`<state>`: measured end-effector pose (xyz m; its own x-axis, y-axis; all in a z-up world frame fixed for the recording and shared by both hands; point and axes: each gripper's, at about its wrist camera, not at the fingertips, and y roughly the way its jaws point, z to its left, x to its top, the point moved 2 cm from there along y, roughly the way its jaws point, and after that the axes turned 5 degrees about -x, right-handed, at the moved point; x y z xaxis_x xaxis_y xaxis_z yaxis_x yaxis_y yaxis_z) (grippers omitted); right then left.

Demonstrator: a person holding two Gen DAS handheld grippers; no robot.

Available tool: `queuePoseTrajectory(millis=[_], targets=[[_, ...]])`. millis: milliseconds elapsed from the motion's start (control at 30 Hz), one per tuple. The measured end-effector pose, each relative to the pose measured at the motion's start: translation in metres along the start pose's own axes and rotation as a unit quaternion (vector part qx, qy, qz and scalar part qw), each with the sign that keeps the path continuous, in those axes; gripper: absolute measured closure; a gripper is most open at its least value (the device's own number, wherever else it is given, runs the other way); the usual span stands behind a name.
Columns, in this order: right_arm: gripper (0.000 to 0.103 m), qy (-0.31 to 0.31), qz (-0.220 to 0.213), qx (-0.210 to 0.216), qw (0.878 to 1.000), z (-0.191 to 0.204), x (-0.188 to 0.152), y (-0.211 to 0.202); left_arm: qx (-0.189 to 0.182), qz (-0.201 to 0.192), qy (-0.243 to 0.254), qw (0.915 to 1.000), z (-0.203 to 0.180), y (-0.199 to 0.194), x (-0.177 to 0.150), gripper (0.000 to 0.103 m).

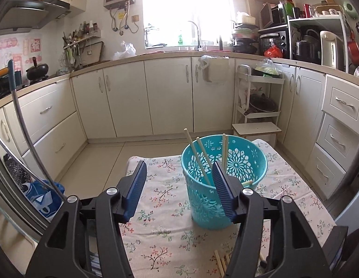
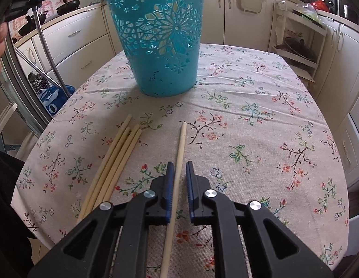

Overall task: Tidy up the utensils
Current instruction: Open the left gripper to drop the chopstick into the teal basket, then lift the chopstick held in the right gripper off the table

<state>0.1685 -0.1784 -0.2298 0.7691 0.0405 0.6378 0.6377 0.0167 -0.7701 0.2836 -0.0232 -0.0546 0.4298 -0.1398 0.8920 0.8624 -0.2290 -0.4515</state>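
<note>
My left gripper (image 1: 179, 180) stands released and empty beside the teal openwork plastic basket (image 1: 223, 176), which already holds pale chopsticks. A loose bundle of wooden chopsticks (image 2: 114, 159) lies on the floral tablecloth (image 2: 249, 115). My right gripper (image 2: 179, 180) is clenched on one cream chopstick (image 2: 179, 157) near mid-length; I judge it light, stiff and smooth, likely to swivel unless gripped centrally.

Black hand-held gripper (image 2: 179, 180) frames, blue ribbed pads (image 2: 169, 185), silver screws (image 2: 149, 194).

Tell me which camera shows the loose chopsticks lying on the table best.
The right wrist view: four chopsticks in a bundle and a single chopstick lie in plain sight on the tablecloth. The left wrist view shows only a few chopstick ends at its bottom edge.
</note>
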Motion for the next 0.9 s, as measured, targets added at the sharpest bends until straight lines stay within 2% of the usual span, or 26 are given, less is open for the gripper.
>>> queuePoseTrajectory(millis=[267, 600, 900], targets=[[0.094, 0.006, -0.006, -0.010, 1.000, 0.003, -0.001, -0.001, 0.002, 0.000, -0.001, 1.0000, 0.009, -0.007, -0.005, 0.046], [0.094, -0.008, 0.006, -0.020, 1.000, 0.007, 0.005, 0.001, 0.004, -0.006, 0.004, 1.0000, 0.008, -0.016, -0.011, 0.041], [0.094, -0.003, 0.014, -0.013, 1.000, 0.004, 0.009, 0.005, -0.008, 0.012, -0.012, 0.9998, 0.011, -0.016, -0.022, 0.038]])
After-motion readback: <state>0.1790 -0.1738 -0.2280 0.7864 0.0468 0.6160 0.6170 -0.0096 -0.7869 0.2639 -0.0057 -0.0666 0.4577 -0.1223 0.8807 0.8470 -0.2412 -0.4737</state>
